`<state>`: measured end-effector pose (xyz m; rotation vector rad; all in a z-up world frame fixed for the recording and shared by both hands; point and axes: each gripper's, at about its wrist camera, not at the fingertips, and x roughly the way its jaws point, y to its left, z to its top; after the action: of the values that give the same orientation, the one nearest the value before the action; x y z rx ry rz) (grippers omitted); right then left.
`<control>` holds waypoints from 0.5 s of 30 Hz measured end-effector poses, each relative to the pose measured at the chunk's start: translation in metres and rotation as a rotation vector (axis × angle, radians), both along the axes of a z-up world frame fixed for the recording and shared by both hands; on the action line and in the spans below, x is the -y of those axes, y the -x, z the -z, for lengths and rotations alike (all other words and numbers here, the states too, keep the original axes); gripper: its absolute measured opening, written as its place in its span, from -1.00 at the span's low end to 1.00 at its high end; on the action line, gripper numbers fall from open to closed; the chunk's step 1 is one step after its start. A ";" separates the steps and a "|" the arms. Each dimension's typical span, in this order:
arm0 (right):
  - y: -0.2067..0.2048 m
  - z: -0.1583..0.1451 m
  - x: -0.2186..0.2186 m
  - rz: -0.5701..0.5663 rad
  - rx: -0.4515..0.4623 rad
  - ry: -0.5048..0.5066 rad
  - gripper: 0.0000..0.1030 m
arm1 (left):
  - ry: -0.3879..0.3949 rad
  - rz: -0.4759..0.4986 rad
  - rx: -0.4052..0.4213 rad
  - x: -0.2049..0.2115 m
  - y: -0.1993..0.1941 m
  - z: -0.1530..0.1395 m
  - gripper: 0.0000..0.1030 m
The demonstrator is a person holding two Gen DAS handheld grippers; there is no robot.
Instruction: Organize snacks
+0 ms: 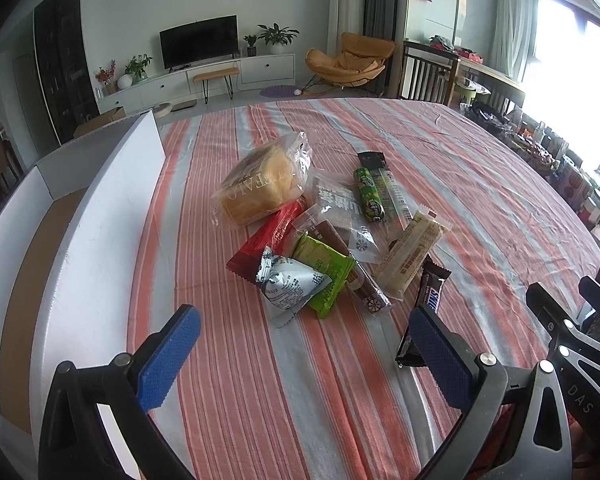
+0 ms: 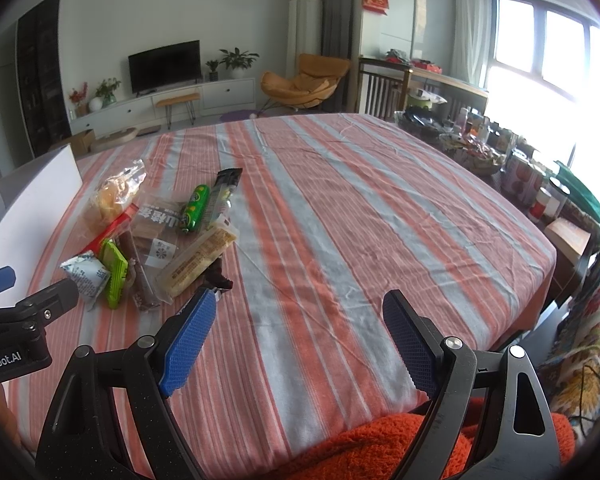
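A loose pile of wrapped snacks lies on the striped tablecloth [image 1: 440, 168], left of the table's middle and just beside the white box [image 1: 100, 232]. At the far end of the pile sits a clear bag of yellow bread [image 1: 260, 188]; against it lie a red wrapper [image 1: 268, 236], a translucent printed pouch [image 1: 340, 216], a green tube [image 1: 367, 194] and a long clear stick pack [image 1: 392, 196]. Nearer the camera are a silver-white pillow pack [image 1: 288, 284], a lime-green packet [image 1: 324, 276] overlapping a brown bar [image 1: 364, 284], a pale cream bar [image 1: 410, 254] and a dark chocolate bar [image 1: 428, 300], whose near end is hidden behind one blue pad, so contact there cannot be judged. The left gripper [image 1: 304, 354] hovers before the pile, jaws spread wide, holding nothing. The right gripper [image 2: 300, 340] is likewise wide apart and empty, over bare cloth to the right of the pile, with an orange towel [image 2: 372, 448] below it. The box stands open with a brown floor, its white wall bordering the cloth. Baskets of clutter [image 2: 476, 152] line the far right table edge.
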<state>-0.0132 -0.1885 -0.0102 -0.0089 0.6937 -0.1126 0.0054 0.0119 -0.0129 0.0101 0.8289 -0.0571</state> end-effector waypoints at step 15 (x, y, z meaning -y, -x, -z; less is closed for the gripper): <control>0.000 0.000 -0.002 -0.003 -0.005 -0.002 0.71 | 0.014 -0.003 -0.007 -0.003 0.000 0.001 1.00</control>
<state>-0.0129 -0.1865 -0.0106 -0.0081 0.6984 -0.1088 0.0058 0.0150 -0.0144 -0.0048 0.8354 -0.0605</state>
